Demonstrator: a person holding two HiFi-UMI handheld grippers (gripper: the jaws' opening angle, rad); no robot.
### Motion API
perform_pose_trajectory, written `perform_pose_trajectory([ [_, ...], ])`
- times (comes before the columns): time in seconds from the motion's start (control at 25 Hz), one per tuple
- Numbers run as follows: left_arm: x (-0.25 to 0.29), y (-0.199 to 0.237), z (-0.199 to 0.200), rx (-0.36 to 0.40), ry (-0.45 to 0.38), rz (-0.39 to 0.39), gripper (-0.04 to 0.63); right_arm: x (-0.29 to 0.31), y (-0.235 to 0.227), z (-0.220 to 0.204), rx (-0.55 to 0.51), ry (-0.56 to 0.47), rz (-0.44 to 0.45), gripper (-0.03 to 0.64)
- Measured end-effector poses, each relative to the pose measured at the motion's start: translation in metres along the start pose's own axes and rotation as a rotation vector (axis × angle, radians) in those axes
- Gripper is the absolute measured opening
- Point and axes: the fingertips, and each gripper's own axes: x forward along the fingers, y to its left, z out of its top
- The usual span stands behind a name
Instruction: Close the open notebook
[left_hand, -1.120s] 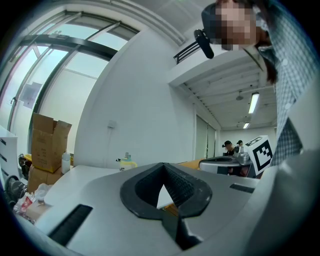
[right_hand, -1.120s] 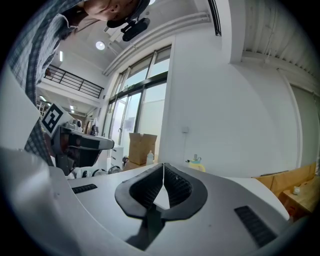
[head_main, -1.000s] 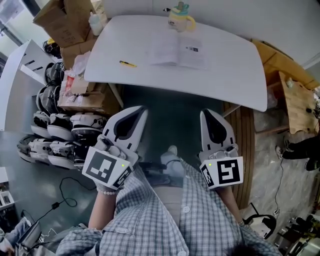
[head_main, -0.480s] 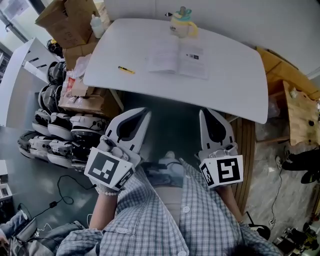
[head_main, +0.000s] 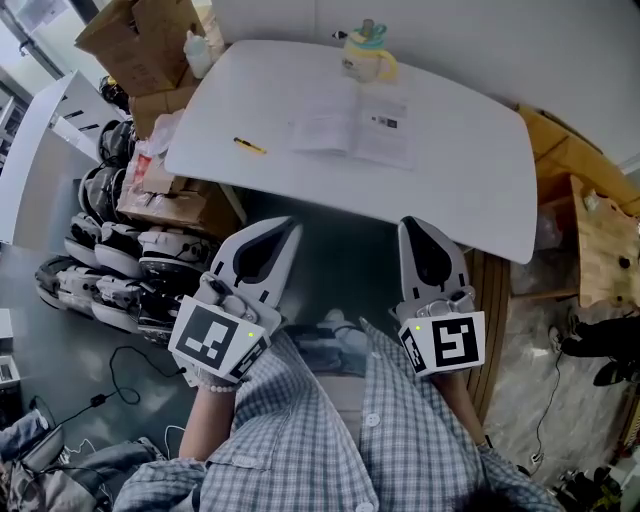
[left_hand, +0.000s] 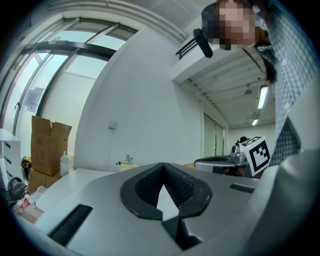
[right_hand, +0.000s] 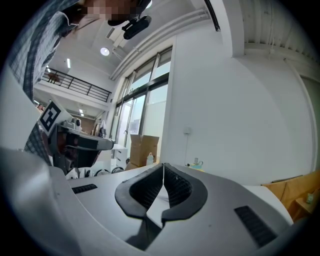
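The open notebook (head_main: 352, 131) lies flat on the white table (head_main: 470, 190), toward its far middle. Both grippers hang short of the table's near edge, over the floor. My left gripper (head_main: 292, 226) is shut and empty, its tips pointing toward the table. My right gripper (head_main: 407, 223) is shut too, with nothing between its jaws. In the left gripper view the jaws (left_hand: 162, 165) meet at the tip; the right gripper view shows the same (right_hand: 163, 165). The notebook is well ahead of both grippers.
A yellow mug (head_main: 363, 55) with a teal lid stands at the table's far edge behind the notebook. A yellow pen (head_main: 250, 146) lies on the table's left part. Cardboard boxes (head_main: 140, 40) and stacked helmets (head_main: 110, 260) crowd the left. Wooden boards (head_main: 590, 200) lie at the right.
The table and notebook have shifted slightly lower and nearer in the head view as I move toward it. Both grippers stay shut and side by side.
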Motion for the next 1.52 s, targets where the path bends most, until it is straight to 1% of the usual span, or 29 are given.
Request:
perform_pose_trajectory([
  [0.28,0.018,-0.004,-0.002,-0.009,-0.006,0.011,0.008,0.008,-0.016,-0.005,-0.007,0.005,0.026,0.020],
  [0.64,0.040,-0.007,-0.009,-0.024,-0.005,0.020,0.008,0.014,-0.040,-0.016,-0.006,0.020,0.029,0.020],
  [1.08,0.039,0.000,-0.013,-0.038,0.022,0.042,0.008,0.020,-0.039,-0.022,0.012,0.040,0.047,0.020],
  [1.32,0.044,0.012,-0.017,-0.052,0.039,0.035,0.008,0.033,-0.041,-0.028,0.019,0.058,0.037,0.020],
  [1.52,0.055,0.034,-0.017,-0.064,0.053,0.031,0.008,0.049,-0.041,-0.025,0.019,0.064,0.021,0.020],
])
